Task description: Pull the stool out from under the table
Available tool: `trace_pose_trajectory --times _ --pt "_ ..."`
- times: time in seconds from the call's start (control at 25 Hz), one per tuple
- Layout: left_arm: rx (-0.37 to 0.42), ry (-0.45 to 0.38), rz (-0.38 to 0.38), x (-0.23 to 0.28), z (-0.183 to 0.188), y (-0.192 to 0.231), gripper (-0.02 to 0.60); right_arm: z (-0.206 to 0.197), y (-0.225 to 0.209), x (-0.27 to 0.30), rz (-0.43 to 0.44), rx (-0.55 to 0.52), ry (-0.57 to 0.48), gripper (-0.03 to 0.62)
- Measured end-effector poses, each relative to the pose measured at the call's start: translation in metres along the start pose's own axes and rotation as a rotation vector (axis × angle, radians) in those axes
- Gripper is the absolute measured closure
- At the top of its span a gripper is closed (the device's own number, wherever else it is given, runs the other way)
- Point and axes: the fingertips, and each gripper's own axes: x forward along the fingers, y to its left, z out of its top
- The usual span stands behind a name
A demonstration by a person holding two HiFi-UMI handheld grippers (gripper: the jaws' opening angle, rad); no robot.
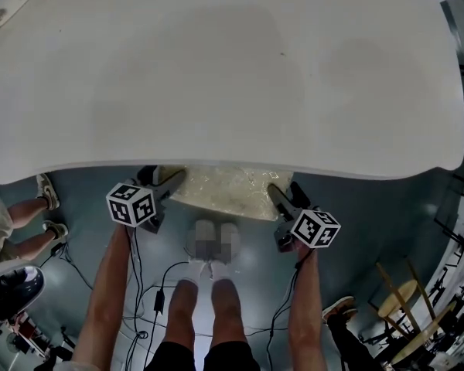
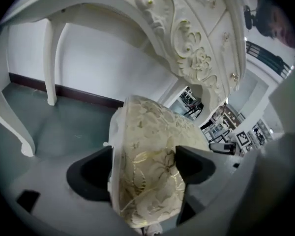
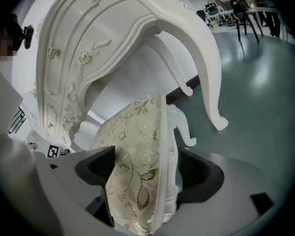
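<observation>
The big white surface (image 1: pixel 232 68) is spreading over the stool (image 1: pixel 224 192) and hiding most of it, so only the near edge of the seat is peeking out toward the person. That is telling me the stool is tucked in and the pull is not yet done. The grey-green floor (image 1: pixel 363 207) is lying under the stool, and the surface's curly white legs (image 2: pixel 50 63) are standing behind the stool and off to each side of it. The stool's seat is wearing cream cloth with shiny gold leaves, and its rim is showing white. The left tongs (image 1: pixel 170 181) are reaching to the left end of the stool's seat and the right tongs (image 1: pixel 277 197) are reaching to the right end. Both are pointing down, because the seat is sitting low. I think both ends are being taken so the stool is able to come straight out without twisting. Both tongs are standing wide open, with the seat's edge sitting between their two black tips. They are fitting close round it, but I am not seeing them squeeze it, so they are not holding it yet. Closing both is looking like the next job. A cube (image 1: pixel 131 205) with black and white squares is riding on each tongs, just nearer the person than the stool. Those squares are only patterns, and no words or brand names are showing anywhere that I can read.
</observation>
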Motion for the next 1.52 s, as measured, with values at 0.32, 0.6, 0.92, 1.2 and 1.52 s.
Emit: trace_pose_trajectory --times 0.32,0.6,0.92,1.2,1.52 --pt "-0.072 0.039 -0.088 0.012 -0.001 0.008 0.184 -0.002 0.011 0.021 0.078 0.008 0.057 0.204" --pt "-0.091 0.067 -0.140 0.015 -0.001 0.010 0.141 -0.001 0.013 0.020 0.083 -0.001 0.030 0.204" --pt "-0.097 0.074 -0.211 0.019 0.000 0.003 0.156 0.000 0.012 0.019 0.082 -0.001 0.029 0.204" --pt "-0.092 0.076 -0.187 0.018 0.001 0.001 0.156 0.001 0.012 0.019 0.052 -0.014 0.012 0.204" --pt "-0.053 0.053 -0.173 0.020 0.010 -0.007 0.158 0.002 0.008 0.009 0.003 0.000 -0.029 0.204"
